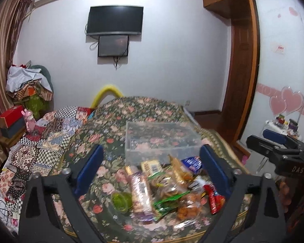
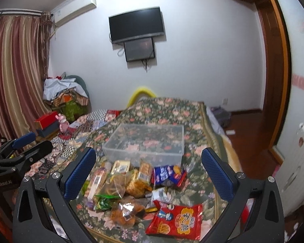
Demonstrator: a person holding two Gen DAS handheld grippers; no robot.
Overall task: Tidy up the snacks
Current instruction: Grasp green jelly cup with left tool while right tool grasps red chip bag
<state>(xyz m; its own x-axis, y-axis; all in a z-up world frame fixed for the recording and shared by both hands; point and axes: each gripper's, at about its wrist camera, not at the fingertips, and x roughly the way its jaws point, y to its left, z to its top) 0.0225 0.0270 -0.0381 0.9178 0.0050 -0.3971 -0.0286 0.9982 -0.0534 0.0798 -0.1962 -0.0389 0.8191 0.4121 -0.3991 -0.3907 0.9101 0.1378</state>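
Blue-padded and spread wide, your left hand-held gripper (image 1: pixel 150 174) hovers with nothing between its fingers; your right hand-held gripper (image 2: pixel 149 175) is just as wide apart and equally unladen. Directly below and ahead of both lies the snack pile (image 2: pixel 131 186) on the floral bedspread (image 2: pixel 172 109). Nearest your right fingers sits a red snack bag (image 2: pixel 176 219), with a blue packet (image 2: pixel 168 175) just beyond it. Past the pile, touching its far edge, stands the clear plastic box (image 2: pixel 146 141), open-topped. A green jelly cup (image 1: pixel 121 201) rests near your left hand-held gripper's left finger.
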